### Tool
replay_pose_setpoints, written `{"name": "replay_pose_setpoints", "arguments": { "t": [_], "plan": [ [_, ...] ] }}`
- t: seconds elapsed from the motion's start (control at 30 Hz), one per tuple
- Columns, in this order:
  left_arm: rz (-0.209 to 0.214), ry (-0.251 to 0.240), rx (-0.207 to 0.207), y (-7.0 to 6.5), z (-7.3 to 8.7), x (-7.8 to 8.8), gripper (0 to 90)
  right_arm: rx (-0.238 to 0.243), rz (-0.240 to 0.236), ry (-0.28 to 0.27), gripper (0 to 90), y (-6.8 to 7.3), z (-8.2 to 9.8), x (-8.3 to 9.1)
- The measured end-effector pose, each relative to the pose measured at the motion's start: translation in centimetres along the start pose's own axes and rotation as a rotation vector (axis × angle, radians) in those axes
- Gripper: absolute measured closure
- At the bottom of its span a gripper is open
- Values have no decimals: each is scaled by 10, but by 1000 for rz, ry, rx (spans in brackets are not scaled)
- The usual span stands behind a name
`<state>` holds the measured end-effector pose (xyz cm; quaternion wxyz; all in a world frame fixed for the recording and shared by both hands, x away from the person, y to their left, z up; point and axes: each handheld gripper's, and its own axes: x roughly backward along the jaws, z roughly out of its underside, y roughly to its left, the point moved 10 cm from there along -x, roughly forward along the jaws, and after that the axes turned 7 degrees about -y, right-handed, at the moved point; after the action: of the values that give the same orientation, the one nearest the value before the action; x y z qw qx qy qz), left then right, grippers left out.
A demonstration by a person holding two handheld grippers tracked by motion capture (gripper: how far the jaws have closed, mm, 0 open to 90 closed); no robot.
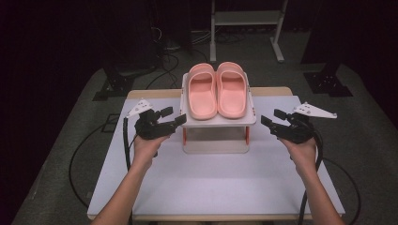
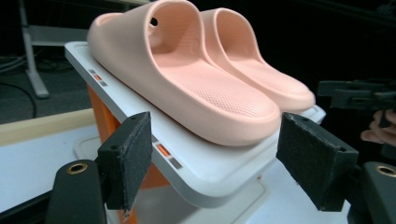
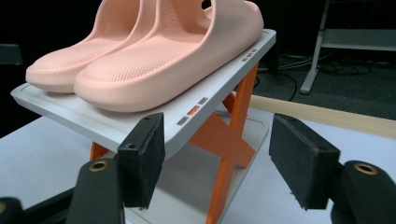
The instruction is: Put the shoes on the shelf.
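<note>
Two bare arms reach in from the bottom edge. Left black tool is spread wide, pinching nothing, just beside the white shelf stand with orange legs. On it sit two soft pink rubber slippers, side by side. Right black tool is spread wide too. No words can be read. Pale tabletop, grey floor, dark room.

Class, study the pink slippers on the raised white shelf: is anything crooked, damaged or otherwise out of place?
Nothing stands out. The two pink slippers sit side by side, evenly aligned, on the top tray of the white shelf, whose orange supports look intact. The left gripper and right gripper flank it, jaws open, holding nothing.
</note>
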<state>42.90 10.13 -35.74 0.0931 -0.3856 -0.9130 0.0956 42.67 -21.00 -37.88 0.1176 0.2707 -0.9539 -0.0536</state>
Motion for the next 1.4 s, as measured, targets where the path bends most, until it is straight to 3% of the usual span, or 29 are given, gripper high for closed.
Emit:
{"name": "replay_pose_setpoints", "arguments": {
  "t": [0.57,0.73,1.4],
  "plan": [
    [9,-3,-6,-5,18,10,169,-7,-7,-6,302,-2,16,13],
    [-14,1,-24,-4,25,13,113,-10,-15,-3,277,-2,25,15],
    [-28,15,-34,-1,48,21,93,-9,1,1,264,-9,50,28]
  ]
}}
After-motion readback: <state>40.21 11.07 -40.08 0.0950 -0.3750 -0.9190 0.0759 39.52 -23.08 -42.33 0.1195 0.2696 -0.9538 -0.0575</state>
